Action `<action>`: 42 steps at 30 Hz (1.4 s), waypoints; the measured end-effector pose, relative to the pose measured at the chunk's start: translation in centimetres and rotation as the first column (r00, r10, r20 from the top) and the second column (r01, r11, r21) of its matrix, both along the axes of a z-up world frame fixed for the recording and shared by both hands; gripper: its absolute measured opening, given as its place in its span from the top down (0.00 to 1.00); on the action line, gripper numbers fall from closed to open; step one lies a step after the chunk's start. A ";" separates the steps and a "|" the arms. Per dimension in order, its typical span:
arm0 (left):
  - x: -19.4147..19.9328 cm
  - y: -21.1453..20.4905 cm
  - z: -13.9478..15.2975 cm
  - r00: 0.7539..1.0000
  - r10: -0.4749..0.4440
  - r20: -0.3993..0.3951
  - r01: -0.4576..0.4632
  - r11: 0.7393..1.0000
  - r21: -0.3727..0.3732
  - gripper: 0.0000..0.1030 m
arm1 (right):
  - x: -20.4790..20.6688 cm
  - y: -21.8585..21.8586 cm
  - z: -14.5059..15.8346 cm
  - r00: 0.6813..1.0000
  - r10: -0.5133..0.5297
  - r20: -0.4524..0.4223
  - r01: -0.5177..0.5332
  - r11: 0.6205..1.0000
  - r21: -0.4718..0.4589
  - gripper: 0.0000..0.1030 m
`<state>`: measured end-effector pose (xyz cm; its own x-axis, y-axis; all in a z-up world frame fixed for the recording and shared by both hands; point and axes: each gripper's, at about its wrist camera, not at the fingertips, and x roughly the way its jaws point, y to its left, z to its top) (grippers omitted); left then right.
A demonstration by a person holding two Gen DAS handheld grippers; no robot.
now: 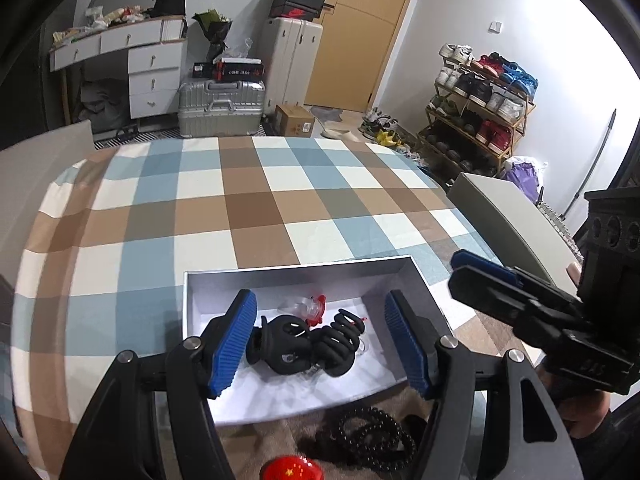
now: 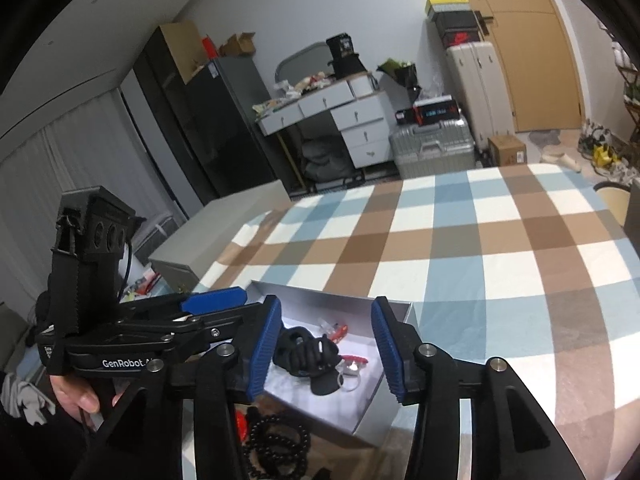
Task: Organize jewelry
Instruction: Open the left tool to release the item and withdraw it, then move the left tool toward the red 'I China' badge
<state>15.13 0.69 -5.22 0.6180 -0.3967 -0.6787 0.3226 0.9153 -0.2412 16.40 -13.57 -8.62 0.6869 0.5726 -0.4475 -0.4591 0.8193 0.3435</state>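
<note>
The left gripper point(image 1: 320, 338) and the right gripper point(image 2: 326, 352) both hover with blue ribbed fingers apart, gripping nothing. Below them, two black plastic hair claws point(image 1: 308, 344) lie inside a shallow silver cardboard box point(image 1: 296, 274). A black beaded bracelet point(image 1: 366, 438) rests just outside it, on the checked blue-and-brown tablecloth point(image 1: 248, 208).

White walls; wooden door point(image 1: 372, 20) standing shut; suitcases point(image 1: 221, 106) sitting beside white drawer desk point(image 1: 132, 60); shoe rack point(image 1: 480, 108) lining right wall.
</note>
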 end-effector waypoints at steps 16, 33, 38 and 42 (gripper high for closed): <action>-3.5 0.8 1.4 0.990 0.115 0.079 -0.120 0.991 0.055 0.18 | -4.8 -0.1 1.6 0.997 -0.040 0.068 0.039 0.999 0.002 0.17; -6.7 2.8 -2.1 0.985 0.169 0.047 -0.174 0.975 0.140 0.01 | -8.1 -0.3 -0.8 0.995 -0.070 0.065 0.070 0.998 -0.005 0.01; -7.0 2.6 -5.4 0.991 0.127 -0.042 -0.117 0.974 0.192 0.01 | -8.1 -0.4 -2.3 0.997 -0.069 0.026 0.069 0.998 -0.009 0.00; -7.1 1.9 -6.4 0.992 0.087 -0.089 -0.067 0.974 0.215 0.01 | -8.0 -0.7 -3.1 0.997 -0.077 0.002 0.077 0.997 -0.009 0.00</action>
<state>8.02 2.62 -11.60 0.5682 -0.1914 -0.8003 0.2337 0.9701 -0.0661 8.35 -14.23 -11.71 0.7297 0.5139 -0.4511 -0.3949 0.8553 0.3355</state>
